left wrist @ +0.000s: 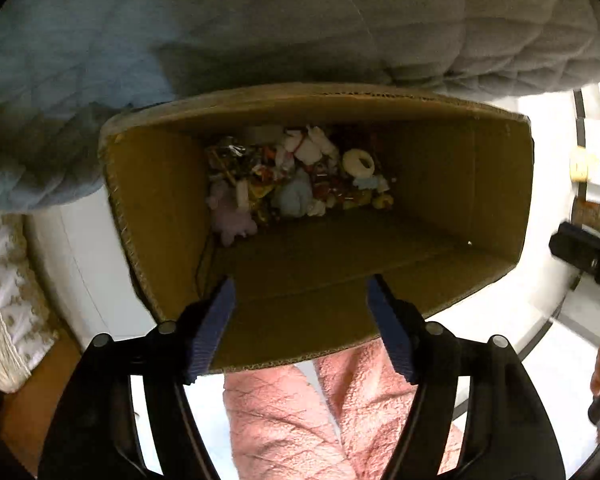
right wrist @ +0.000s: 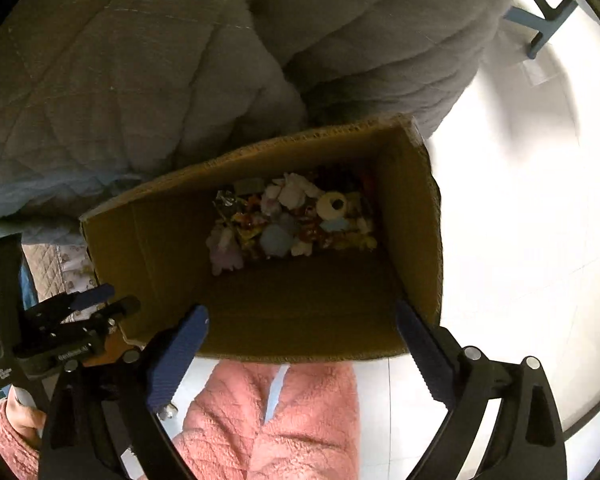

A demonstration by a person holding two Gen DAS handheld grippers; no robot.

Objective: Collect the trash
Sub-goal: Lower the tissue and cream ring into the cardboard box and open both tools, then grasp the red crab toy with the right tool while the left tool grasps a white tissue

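Looking down past both tools, the nearest things are their blue-padded fingers: the left tool [left wrist: 300, 320] has its fingers spread wide with nothing between them, and the right tool [right wrist: 300, 344] is likewise wide apart and empty, both hanging over the near rim of an open cardboard box [left wrist: 460, 184]. At 6 o'clock beneath the fingers lie the person's pink fleecy trouser legs [left wrist: 292, 420] on a pale tiled floor [right wrist: 520, 240]. In the right wrist view the left tool shows again at 8 o'clock, just beside the box's near-left corner. Deeper in, the trash [left wrist: 296, 176] sits heaped on the box bottom against its far wall: crumpled wrappers, pale tissue wads, a blue lump, a cream ring. Beyond the box, at 12 o'clock, a grey quilted blanket [right wrist: 140, 80] touches its far rim.
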